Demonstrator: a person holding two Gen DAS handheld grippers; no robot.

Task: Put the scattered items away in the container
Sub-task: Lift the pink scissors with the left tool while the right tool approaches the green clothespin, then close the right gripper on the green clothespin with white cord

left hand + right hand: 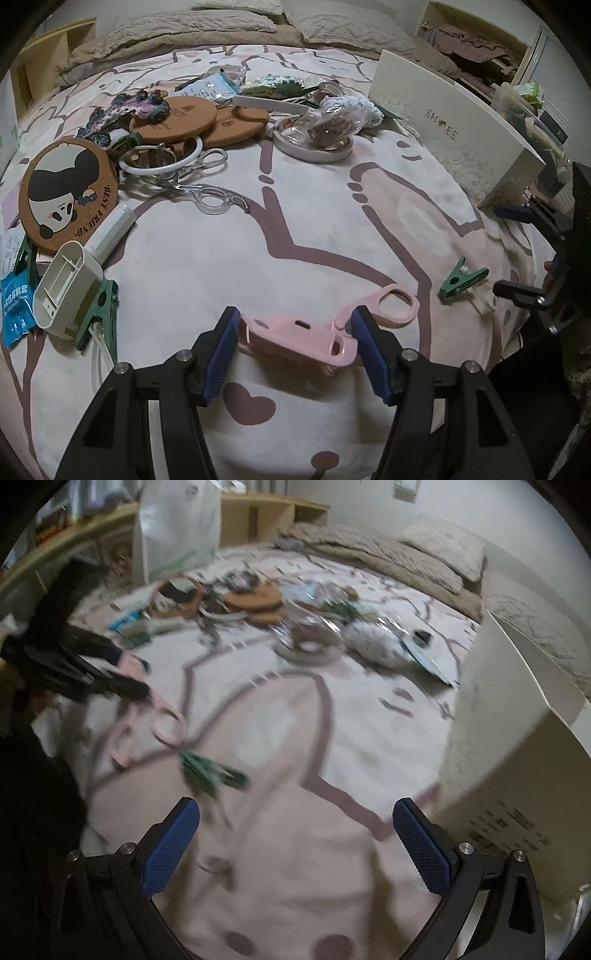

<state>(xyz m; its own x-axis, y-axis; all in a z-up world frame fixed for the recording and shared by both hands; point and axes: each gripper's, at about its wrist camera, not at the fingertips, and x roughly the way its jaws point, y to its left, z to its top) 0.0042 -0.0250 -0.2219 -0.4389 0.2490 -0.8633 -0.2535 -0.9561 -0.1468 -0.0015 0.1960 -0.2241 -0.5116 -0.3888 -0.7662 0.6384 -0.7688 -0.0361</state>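
Note:
A pink plastic tool with a loop handle lies on the bed sheet between the blue pads of my left gripper; the jaws stand around it, still apart. It shows blurred in the right wrist view beside my left gripper. My right gripper is open and empty above the sheet, also seen at the right edge of the left wrist view. A green clothes peg lies between the grippers, ahead of the right one. The white shoe box stands at the right.
A pile of scattered items lies at the far left: panda coaster, cork coasters, clear scissors, a white plastic holder, another green peg, a round tray with a bag. Pillows and blanket lie behind.

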